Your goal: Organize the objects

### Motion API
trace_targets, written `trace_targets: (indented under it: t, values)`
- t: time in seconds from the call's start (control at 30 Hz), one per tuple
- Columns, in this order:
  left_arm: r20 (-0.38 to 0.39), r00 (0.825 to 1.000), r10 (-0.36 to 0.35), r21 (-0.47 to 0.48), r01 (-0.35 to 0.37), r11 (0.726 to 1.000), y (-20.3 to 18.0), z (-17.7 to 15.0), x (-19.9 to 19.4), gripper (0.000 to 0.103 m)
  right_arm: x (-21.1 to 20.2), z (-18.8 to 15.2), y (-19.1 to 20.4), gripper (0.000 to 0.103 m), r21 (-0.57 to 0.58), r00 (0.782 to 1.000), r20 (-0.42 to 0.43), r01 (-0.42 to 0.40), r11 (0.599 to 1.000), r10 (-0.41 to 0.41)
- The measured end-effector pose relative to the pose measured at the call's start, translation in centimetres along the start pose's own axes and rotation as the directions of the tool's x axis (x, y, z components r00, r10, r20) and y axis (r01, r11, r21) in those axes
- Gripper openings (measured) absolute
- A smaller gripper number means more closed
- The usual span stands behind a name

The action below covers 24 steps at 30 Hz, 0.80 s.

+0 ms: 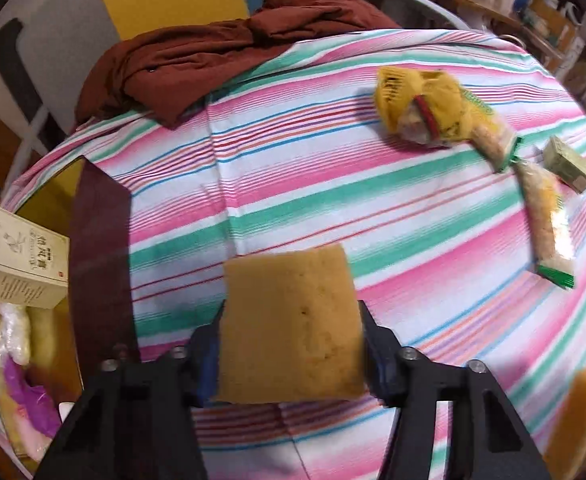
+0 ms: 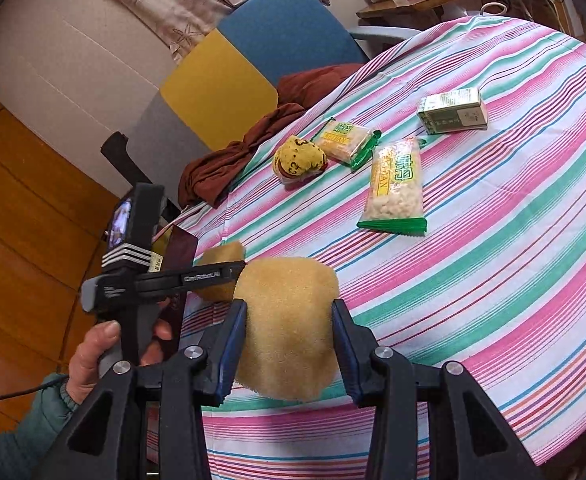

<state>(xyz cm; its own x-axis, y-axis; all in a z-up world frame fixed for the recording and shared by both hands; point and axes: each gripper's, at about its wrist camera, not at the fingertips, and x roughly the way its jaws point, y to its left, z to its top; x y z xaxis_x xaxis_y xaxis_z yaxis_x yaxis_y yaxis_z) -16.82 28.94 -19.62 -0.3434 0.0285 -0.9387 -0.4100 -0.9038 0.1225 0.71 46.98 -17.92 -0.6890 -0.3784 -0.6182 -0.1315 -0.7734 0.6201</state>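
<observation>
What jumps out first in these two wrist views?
Each gripper clamps a tan sponge: the left gripper holds a flat sponge, the right gripper a squeezed sponge, both over the striped tablecloth. Beyond lie two green-edged snack packets, a crumpled yellow bag and a small green box. A maroon garment is heaped at the far edge.

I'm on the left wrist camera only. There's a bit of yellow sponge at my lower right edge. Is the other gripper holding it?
Observer: Yes. The right gripper has its fingers pressed on a second sponge, squeezing it into a curve.
Operator: Who is carrying my gripper?
Observer: A hand with a teal sleeve grips the left gripper's handle.
Operator: Is the green box touching the snack packets?
Observer: No. The green box lies flat, with striped cloth showing between it and the nearest snack packet.
</observation>
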Motion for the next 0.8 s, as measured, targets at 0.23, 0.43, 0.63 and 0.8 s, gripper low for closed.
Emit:
trace_targets:
  t: [0.23, 0.43, 0.63, 0.8]
  values:
    - [0.076, 0.996, 0.045, 0.018, -0.046, 0.999, 0.7, -1.6, -2.1, 0.057, -0.1, -0.1, 0.9, 0.042, -0.015, 1.000, -0.003, 0.010, 1.000, -0.010]
    - [0.297, 0.950, 0.095, 0.025, -0.107, 0.994, 4.3, -5.6, -10.7, 0.060, 0.3, 0.3, 5.4, 0.042, -0.106, 1.000, -0.013, -0.026, 0.994, 0.025]
    - [0.328, 0.900, 0.287, -0.103, -0.268, 0.958, 13.6, -9.5, -14.0, 0.060, 4.1, 0.1, 13.5, 0.042, -0.240, 0.991, -0.087, -0.117, 0.964, 0.099]
    - [0.251, 0.901, 0.355, -0.180, -0.317, 0.931, 19.7, -11.5, -12.3, 0.060, 9.3, -1.1, 21.6, 0.042, -0.359, 0.978, -0.172, -0.174, 0.917, 0.118]
